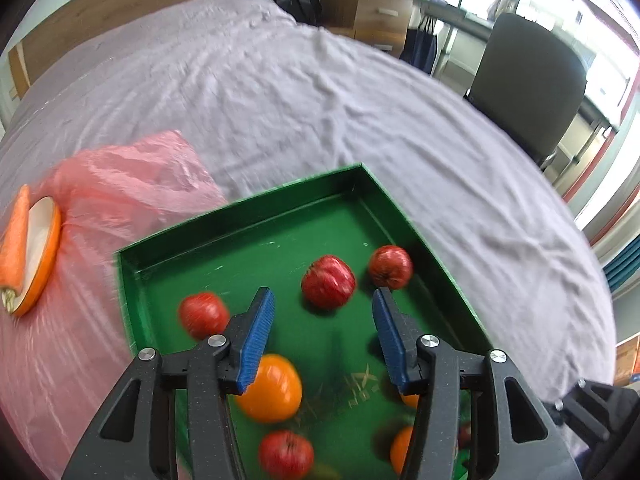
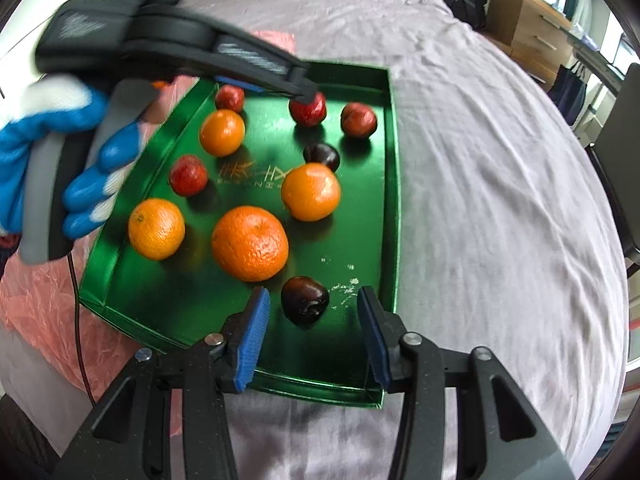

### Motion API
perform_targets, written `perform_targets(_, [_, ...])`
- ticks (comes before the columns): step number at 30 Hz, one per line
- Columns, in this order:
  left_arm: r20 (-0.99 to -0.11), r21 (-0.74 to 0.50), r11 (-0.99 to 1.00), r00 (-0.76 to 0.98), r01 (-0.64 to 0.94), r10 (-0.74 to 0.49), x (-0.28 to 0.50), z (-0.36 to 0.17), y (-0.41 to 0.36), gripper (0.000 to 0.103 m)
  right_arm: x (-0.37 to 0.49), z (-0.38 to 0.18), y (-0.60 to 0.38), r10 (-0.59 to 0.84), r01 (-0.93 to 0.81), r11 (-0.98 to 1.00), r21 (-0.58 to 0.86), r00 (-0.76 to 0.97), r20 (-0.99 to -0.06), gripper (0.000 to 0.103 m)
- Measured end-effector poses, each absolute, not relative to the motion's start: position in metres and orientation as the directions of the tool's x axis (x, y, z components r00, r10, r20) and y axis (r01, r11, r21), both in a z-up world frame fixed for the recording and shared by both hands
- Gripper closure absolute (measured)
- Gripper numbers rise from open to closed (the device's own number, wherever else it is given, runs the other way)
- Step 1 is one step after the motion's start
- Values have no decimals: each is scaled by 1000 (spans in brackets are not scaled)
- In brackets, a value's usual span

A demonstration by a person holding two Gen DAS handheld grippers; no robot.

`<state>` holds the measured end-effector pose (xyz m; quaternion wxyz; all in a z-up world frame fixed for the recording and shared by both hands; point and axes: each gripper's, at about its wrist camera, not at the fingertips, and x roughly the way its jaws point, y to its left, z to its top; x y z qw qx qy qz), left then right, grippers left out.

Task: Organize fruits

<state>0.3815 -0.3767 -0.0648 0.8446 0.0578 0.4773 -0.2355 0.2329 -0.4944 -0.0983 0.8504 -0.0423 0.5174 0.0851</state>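
A: Both tools read empty. The left gripper [image 1: 323,336] has its blue pads apart, with bare tray floor between them. The right gripper [image 2: 312,336] stands spread too; a dark plum [image 2: 305,300] lies on the tray beyond its tips, untouched.

B: Where does the fruit sit?

A: All inside the green tray [image 2: 394,208], centre of the right wrist frame, on the grey bedsheet [image 2: 500,184]. Four oranges, the biggest orange [image 2: 250,243] at mid-frame; four red apples toward the upper part, one red apple [image 2: 188,175] to the left; a second plum [image 2: 321,156] near the middle. Skins look glossy and smooth, shapes round.

B: Risks from here?

A: Judgement only: round fruit on a slick tray floor would likely roll if a finger nudged it. The tray rests on soft bedding, so a downward press could tip it. In the right wrist view the left tool hangs over the tray's upper part, held by a gloved hand [image 2: 60,160]; two tools over one tray could collide.

B: Off-tray items?

A: A carrot [image 1: 16,244] and a small orange dish [image 1: 42,252] on pink plastic [image 1: 132,184], left edge of the left wrist frame.
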Motion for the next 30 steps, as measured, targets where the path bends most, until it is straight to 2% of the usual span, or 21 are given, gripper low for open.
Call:
perform_targets(4, [-789,-166,886,481,434,-383,356,-41,-343,51,223,-86,-493,74,-148,989,0,497,-865,6])
perform_targets(9, [-750,-184,891,526,415,-400,325,-25,-303,51,214,-82,-480,51,-94,996,1,535,-844,0])
perform_targets(15, [-726,-192,911,572,365,-382,286,-17,-257,50,205,-71,-457,43,-65,998,6,574,-818,0])
perform_targets(19, [-711,-161,925,609,345,-351,265,-19,-237,46,208,-71,-438,43,-59,998,9,600,-799,0])
perform_targets(30, [-677,-148,948,670,283,-305,214,-18,-194,44,191,-71,-393,62,-98,995,-2,653,-754,0])
